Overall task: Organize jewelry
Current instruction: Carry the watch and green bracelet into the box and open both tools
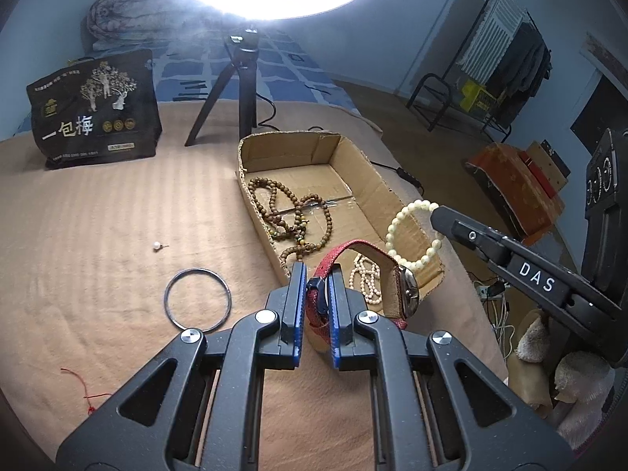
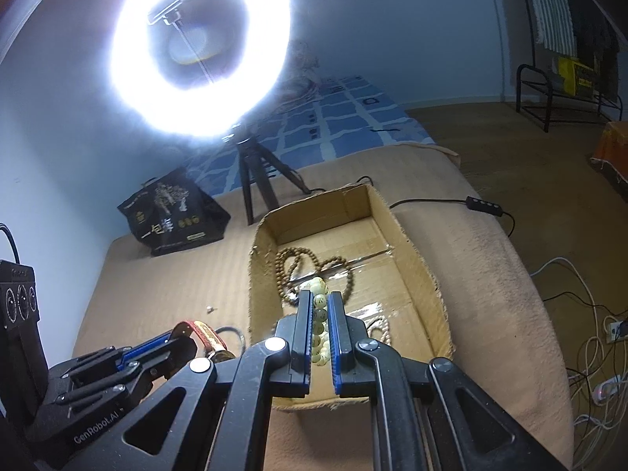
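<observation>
My left gripper (image 1: pixel 317 274) is shut on the red strap of a watch (image 1: pixel 408 294) and holds it above the near corner of the cardboard box (image 1: pixel 290 157). My right gripper (image 2: pixel 320 298) is shut on a cream bead bracelet (image 2: pixel 320 314) above the box (image 2: pixel 416 271); the bracelet also shows in the left wrist view (image 1: pixel 416 235). Brown wooden bead strings (image 1: pixel 290 216) and a small cream bead string (image 1: pixel 367 278) lie in the box. A thin metal bangle (image 1: pixel 198 300) and a pearl earring (image 1: pixel 157 246) lie on the tan blanket.
A black printed bag (image 1: pixel 96 110) and a ring light tripod (image 1: pixel 239 90) stand behind the box. A red thread (image 1: pixel 84 390) lies near the blanket's front left. Cables (image 2: pixel 600 337) and a power strip lie on the floor to the right.
</observation>
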Demonstrator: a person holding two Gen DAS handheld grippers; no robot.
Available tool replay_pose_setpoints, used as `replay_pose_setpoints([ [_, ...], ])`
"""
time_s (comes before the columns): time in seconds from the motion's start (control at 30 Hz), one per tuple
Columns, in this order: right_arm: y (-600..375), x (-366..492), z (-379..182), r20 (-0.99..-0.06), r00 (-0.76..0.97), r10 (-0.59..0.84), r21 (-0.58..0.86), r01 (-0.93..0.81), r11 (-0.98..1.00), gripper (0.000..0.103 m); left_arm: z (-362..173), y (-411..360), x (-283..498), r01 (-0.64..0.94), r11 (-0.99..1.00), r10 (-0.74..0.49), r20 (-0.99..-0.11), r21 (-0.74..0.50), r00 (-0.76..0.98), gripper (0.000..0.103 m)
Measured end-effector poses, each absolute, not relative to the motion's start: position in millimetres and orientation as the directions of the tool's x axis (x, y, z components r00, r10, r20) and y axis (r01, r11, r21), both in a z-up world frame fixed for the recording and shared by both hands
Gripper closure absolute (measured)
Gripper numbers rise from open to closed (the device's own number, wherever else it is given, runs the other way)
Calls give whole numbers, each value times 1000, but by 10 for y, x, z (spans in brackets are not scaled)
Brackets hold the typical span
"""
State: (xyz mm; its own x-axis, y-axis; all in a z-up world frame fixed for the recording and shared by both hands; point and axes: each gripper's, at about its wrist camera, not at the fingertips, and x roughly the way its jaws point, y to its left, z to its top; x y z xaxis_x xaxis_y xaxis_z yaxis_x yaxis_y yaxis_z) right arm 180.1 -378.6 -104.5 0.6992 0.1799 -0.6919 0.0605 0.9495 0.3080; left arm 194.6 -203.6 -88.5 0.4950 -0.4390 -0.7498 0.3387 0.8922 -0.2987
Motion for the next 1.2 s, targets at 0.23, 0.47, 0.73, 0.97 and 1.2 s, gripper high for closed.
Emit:
replay_pose_setpoints([
  [0.23, -3865, 1955, -1161, -704, 691, 164, 305, 85, 949, 98, -1017, -2138, 2052, 333, 896, -429, -764, -293, 483, 95],
  [0.47, -3943, 2096, -1296, -720, 678, 149, 302, 113, 946, 98, -1129, -2204, 2145, 330, 899, -421, -775, -288, 471, 95],
  [0.73, -4031, 2209, -1405, -729, 669, 143, 310, 137, 941, 98, -1222, -2296, 2198, 335, 898, -419, -785, -284, 457, 95],
  [0.97, -4025, 2253, -1463, -737, 661, 144, 307, 137, 942, 98, -1282, -2346, 2231, 341, 899, -412, -792, -274, 450, 94],
  [1.2, -4031, 2250, -1460, -733, 666, 136, 295, 132, 946, 91, -1287, -2380, 2226, 353, 901, -400, -797, -251, 454, 91],
])
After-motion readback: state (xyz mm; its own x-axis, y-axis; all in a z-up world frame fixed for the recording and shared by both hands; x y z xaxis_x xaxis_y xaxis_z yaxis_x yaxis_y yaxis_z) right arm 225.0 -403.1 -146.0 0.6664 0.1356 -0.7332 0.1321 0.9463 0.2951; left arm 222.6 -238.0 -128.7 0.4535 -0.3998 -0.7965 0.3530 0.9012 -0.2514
